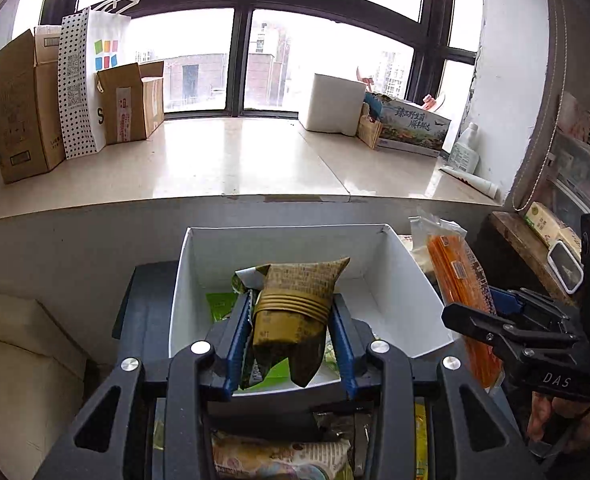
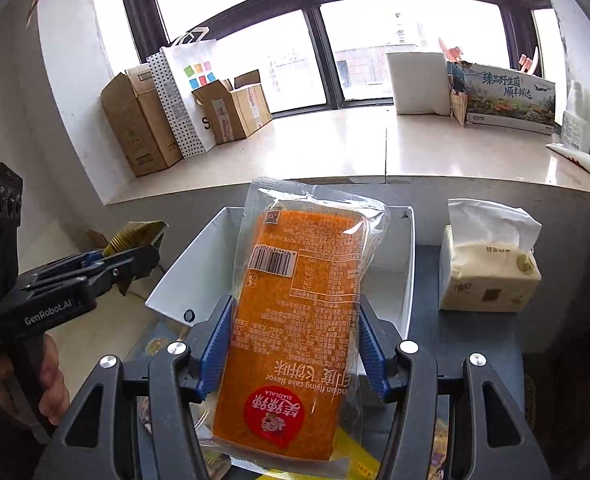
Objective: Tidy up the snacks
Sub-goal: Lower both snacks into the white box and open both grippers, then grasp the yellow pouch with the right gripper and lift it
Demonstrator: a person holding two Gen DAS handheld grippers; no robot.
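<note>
My left gripper (image 1: 291, 316) clenches a gold-brown snack packet (image 1: 299, 312) above the near edge of the white box (image 1: 399, 276). My right gripper (image 2: 293, 340) grasps the orange cake packet (image 2: 295, 320) over that box's near edge. Both wrappers look slick; releasing together, I judge, could bump them and tip one outside.

Olive-brown printed snack packet with gold ribbed band (image 1: 295, 312): tilted, suspended above the open white cardboard box (image 1: 399, 280). Orange flat snack in clear plastic wrapper (image 2: 295, 320): upright, label inverted, before the box.
</note>
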